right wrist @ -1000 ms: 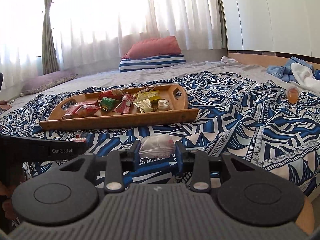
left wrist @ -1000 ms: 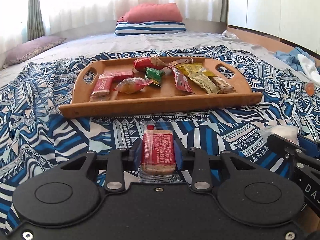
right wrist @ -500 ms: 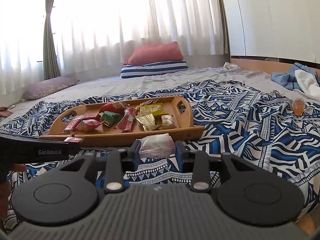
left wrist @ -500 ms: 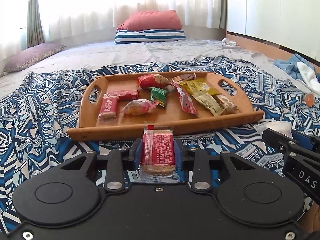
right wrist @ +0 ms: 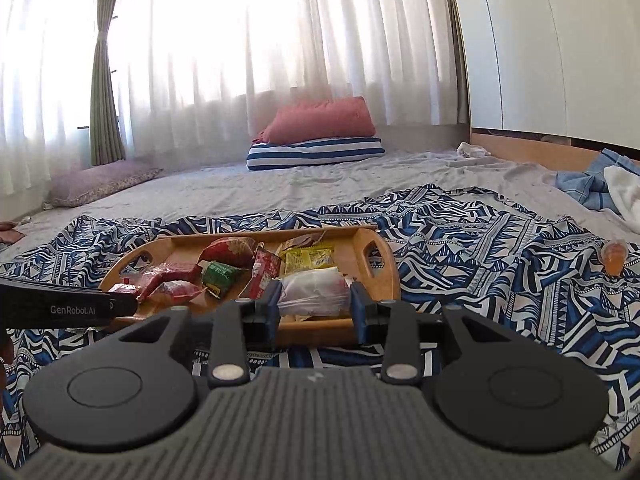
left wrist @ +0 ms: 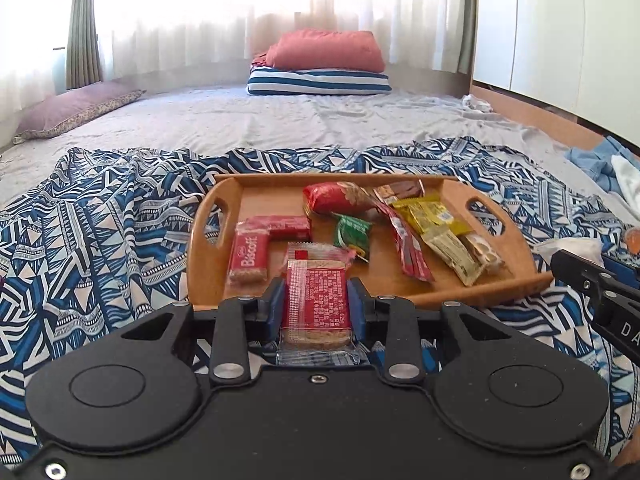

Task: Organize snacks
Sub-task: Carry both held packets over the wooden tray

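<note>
My left gripper's red cracker pack hid the wooden tray's near rim, the right gripper ran off frame (its lettering cut at "DA"), and wrapper print was unreadable.

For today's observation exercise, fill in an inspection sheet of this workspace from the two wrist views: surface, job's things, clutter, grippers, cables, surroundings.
Surface: blue and white patterned blanket spread over a grey bed sheet.
Job's things: wooden tray with handle cut-outs holds mixed snacks, among them a Biscoff pack and a green packet.
Clutter: small orange cup on the blanket, right of the tray; blue and white clothes further right.
Grippers: left gripper shut on a red wrapped biscuit; right gripper shut on a white wrapped snack.
Cables: nothing seen.
Surroundings: stacked pillows, curtains, white wardrobe.
</note>
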A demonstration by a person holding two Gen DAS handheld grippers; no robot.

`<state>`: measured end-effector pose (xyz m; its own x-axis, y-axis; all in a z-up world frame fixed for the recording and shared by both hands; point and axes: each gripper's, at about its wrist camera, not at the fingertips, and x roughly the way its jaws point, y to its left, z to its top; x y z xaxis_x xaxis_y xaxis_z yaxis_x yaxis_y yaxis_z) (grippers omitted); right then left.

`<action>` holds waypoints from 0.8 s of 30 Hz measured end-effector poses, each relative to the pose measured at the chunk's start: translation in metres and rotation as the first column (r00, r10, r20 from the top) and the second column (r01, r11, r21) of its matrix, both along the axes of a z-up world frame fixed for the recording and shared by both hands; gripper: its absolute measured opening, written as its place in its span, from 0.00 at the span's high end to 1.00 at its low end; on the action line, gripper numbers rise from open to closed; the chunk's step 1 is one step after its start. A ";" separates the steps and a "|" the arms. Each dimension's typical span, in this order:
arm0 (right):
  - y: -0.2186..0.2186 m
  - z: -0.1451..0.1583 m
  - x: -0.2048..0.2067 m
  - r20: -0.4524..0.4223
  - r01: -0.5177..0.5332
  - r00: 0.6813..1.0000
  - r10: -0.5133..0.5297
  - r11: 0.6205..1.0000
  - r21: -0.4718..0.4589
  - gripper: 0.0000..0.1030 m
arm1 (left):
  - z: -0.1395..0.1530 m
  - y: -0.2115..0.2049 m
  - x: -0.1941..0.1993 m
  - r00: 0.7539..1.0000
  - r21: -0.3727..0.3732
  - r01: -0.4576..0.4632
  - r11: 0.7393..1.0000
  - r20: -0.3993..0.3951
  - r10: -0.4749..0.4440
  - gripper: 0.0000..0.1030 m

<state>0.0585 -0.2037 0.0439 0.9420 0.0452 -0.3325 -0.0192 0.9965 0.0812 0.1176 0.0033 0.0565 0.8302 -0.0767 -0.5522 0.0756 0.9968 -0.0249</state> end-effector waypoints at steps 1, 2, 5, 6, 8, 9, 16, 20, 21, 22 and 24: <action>0.000 0.002 0.003 0.002 0.001 1.000 -0.001 1.000 -0.004 0.62 | 0.001 0.002 0.004 1.000 -0.006 0.000 1.000 0.000 0.000 0.69; -0.001 0.003 0.007 0.003 0.002 1.000 -0.002 1.000 -0.004 0.62 | 0.002 0.005 0.007 1.000 -0.011 -0.001 1.000 0.000 0.001 0.69; -0.005 0.009 0.019 -0.003 0.003 1.000 -0.003 1.000 0.010 0.62 | 0.006 0.012 0.018 1.000 -0.027 -0.003 1.000 0.006 0.003 0.70; -0.006 0.010 0.024 -0.006 0.004 1.000 -0.004 1.000 0.013 0.62 | 0.007 0.015 0.022 1.000 -0.033 -0.005 0.999 0.006 0.005 0.70; -0.008 0.013 0.033 -0.009 0.006 1.000 -0.006 1.000 0.009 0.62 | 0.010 0.019 0.030 1.000 -0.045 -0.010 0.999 0.005 0.010 0.70; -0.008 0.014 0.039 -0.010 0.009 1.000 -0.009 1.000 0.004 0.62 | 0.011 0.021 0.034 1.000 -0.050 -0.011 0.999 0.005 0.011 0.70; -0.008 0.021 0.073 -0.016 0.004 1.000 -0.004 1.000 -0.026 0.62 | 0.015 0.028 0.067 0.999 -0.063 -0.032 0.998 -0.011 0.031 0.70; -0.008 0.021 0.090 -0.033 -0.001 0.999 0.000 0.999 -0.036 0.62 | 0.012 0.029 0.082 0.999 -0.063 -0.039 0.997 -0.018 0.038 0.70; -0.008 0.020 0.094 -0.037 -0.003 0.999 0.002 0.999 -0.045 0.62 | 0.011 0.029 0.087 0.999 -0.064 -0.041 0.997 -0.022 0.039 0.70; -0.008 0.020 0.098 -0.041 -0.005 0.999 0.003 0.999 -0.051 0.62 | 0.009 0.031 0.092 0.999 -0.067 -0.043 0.997 -0.026 0.042 0.70; -0.007 0.017 0.107 -0.056 -0.008 0.998 0.004 0.998 -0.057 0.62 | 0.007 0.032 0.102 0.998 -0.075 -0.053 0.996 -0.035 0.051 0.70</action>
<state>0.1651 -0.2108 0.0613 0.9216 0.0303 -0.3869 -0.0223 0.9994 0.0251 0.2192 0.0358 0.0635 0.8157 -0.0766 -0.5734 0.0214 0.9945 -0.1024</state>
